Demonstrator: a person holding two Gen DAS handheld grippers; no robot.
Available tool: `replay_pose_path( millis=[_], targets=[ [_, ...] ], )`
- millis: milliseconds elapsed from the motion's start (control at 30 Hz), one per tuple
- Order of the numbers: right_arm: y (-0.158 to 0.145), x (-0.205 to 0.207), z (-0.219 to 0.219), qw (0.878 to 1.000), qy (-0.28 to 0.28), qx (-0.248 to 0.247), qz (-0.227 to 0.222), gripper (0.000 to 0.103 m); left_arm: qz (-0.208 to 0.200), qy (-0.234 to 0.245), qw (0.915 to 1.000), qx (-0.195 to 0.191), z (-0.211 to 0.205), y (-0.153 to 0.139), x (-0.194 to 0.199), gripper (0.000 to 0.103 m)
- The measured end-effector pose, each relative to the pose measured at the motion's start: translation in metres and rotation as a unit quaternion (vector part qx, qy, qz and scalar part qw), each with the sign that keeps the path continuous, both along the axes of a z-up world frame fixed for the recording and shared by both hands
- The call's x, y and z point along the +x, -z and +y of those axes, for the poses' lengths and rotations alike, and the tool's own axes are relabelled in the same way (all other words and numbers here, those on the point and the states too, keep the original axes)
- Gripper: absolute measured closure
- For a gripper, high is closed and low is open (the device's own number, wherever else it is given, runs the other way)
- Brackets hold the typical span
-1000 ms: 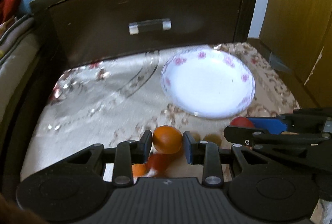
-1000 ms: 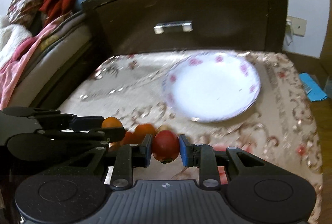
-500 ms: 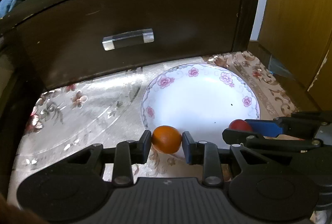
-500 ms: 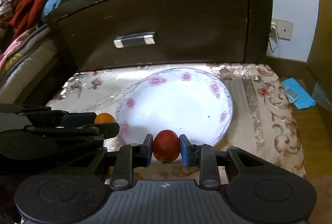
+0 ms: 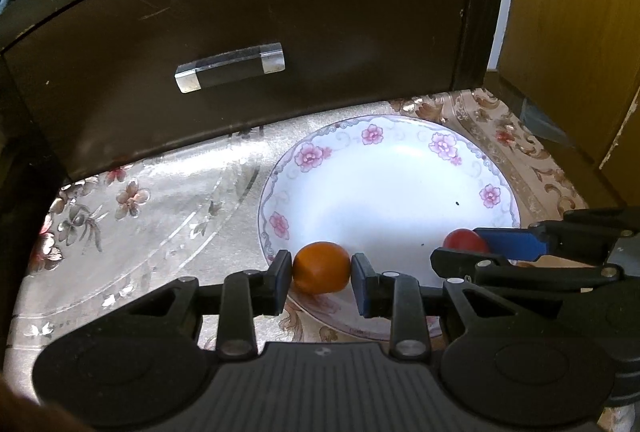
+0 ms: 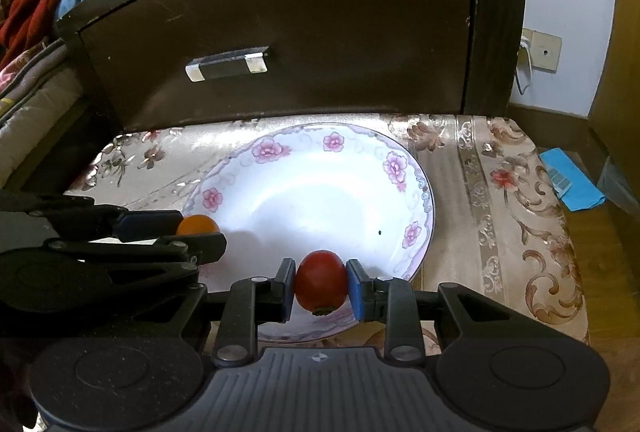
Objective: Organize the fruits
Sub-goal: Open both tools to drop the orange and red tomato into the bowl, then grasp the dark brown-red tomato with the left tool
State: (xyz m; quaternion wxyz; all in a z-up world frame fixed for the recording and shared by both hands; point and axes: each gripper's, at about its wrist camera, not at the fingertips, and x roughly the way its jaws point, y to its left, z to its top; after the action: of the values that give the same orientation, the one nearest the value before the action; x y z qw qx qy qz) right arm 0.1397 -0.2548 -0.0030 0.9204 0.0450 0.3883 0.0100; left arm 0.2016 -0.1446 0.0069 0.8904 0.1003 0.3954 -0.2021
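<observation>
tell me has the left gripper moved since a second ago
Yes. The left gripper, shut on the orange fruit, has advanced toward the dresser drawer and now sits over the near rim of the plate.

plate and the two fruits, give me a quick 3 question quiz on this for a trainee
1. True or false: the left tongs are shut on the orange fruit.
2. Multiple choice: what do the right tongs hold? A) a green apple B) a red fruit C) a spoon
3. Fill in: both fruits are held over the near rim of the flowered ____, in front of the dark drawer front.

Key
1. True; the pads press both of its sides.
2. B
3. plate; neither fruit has been let go onto it yet.
</observation>
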Motion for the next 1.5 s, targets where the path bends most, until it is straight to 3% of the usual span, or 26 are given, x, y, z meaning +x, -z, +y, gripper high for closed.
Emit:
replay_pose_path(
  millis=[800, 1200, 1500],
  targets=[
    [-0.004, -0.002, -0.002, 1.0, -0.002, -0.003, -0.015, 0.071, -0.006, -0.007, 0.9999, -0.014, 0.008, -0.01, -0.005, 0.058],
    [-0.03, -0.017, -0.005, 0.999, 0.014, 0.005, -0.041, 0.07, -0.018, -0.019, 0.9992, -0.031, 0.03, -0.032, -0.027, 0.055],
    [-0.04, -0.046, 0.005, 0.999, 0.013, 0.018, -0.037, 0.07, -0.014, -0.037, 0.9987, -0.031, 0.06, -0.037, -0.055, 0.055]
  ],
)
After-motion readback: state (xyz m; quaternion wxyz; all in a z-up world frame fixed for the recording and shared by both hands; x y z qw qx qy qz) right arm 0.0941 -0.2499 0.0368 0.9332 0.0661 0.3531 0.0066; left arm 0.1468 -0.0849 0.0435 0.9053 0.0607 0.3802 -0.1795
